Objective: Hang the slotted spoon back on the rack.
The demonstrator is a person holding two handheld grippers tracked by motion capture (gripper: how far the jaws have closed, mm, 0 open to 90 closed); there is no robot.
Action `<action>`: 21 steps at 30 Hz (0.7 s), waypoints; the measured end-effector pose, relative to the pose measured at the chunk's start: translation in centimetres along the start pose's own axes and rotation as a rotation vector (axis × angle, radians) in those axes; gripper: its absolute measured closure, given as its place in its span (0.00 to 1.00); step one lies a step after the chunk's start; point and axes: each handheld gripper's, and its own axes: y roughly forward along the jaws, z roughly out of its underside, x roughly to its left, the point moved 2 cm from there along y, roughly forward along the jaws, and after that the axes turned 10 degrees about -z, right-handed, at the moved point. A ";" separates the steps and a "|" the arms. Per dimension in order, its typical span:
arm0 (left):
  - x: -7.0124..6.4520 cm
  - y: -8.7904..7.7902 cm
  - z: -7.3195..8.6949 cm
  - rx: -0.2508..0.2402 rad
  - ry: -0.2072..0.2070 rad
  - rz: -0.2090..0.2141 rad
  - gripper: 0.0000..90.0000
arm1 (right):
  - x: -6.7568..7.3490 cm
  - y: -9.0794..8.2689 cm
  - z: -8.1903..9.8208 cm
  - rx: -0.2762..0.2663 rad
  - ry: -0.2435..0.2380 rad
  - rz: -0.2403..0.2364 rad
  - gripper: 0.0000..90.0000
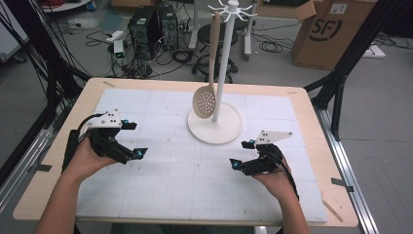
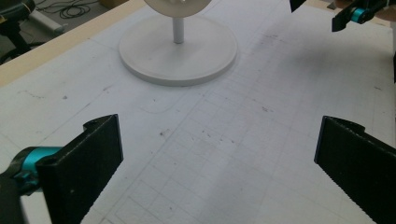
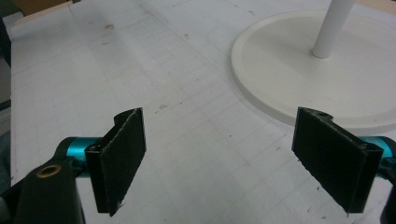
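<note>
White gridded mat (image 1: pixel 195 180) covers wooden table (image 1: pixel 53 185); cables (image 1: pixel 97 36) litter floor.

Left hand-held gripper (image 1: pixel 134 139) and right hand-held gripper (image 1: pixel 242 154) low over the white mat (image 1: pixel 160 190) on the bench (image 1: pixel 44 195), jaws spread, gripping nothing. Between and beyond them, white stand (image 1: pixel 215 124) upright on its round base. Perforated spoon (image 1: pixel 205 100) hanging from a top hook, bowl beside the pole.

Even, soft overhead light; faint shadows; slightly soft, grainy pictures throughout.
</note>
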 end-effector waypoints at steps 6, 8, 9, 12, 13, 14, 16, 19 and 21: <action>-0.5 -0.1 1.4 -0.005 -0.008 -0.015 0.02 | 0.0 0.1 0.0 0.005 -0.003 -0.003 0.18; -0.6 -0.4 1.8 -0.017 -0.017 -0.008 0.02 | -0.1 0.0 0.0 0.001 -0.002 -0.002 0.18; -0.8 -0.5 2.0 -0.019 -0.021 -0.005 0.02 | -0.1 -0.1 0.0 -0.001 -0.006 0.000 0.18; -1.0 -0.5 2.4 -0.031 -0.031 0.004 0.02 | -0.1 -0.7 -0.1 -0.021 0.000 0.000 0.18; -1.0 -0.5 2.5 -0.034 -0.025 0.004 0.02 | -0.1 -0.8 -0.1 -0.027 0.004 -0.002 0.18; -1.1 -0.5 2.6 -0.037 -0.024 0.001 0.02 | -0.1 -0.9 -0.1 -0.030 0.006 -0.004 0.18; -1.1 -0.3 2.6 -0.036 -0.019 0.000 0.02 | -0.2 -1.0 -0.1 -0.030 0.004 -0.003 0.18; -1.0 -0.1 2.7 -0.033 -0.012 -0.011 0.02 | -0.1 -1.0 0.1 -0.025 0.001 -0.002 0.18; -1.0 0.0 2.8 -0.035 -0.011 -0.013 0.02 | -0.1 -1.1 0.2 -0.022 0.004 0.000 0.18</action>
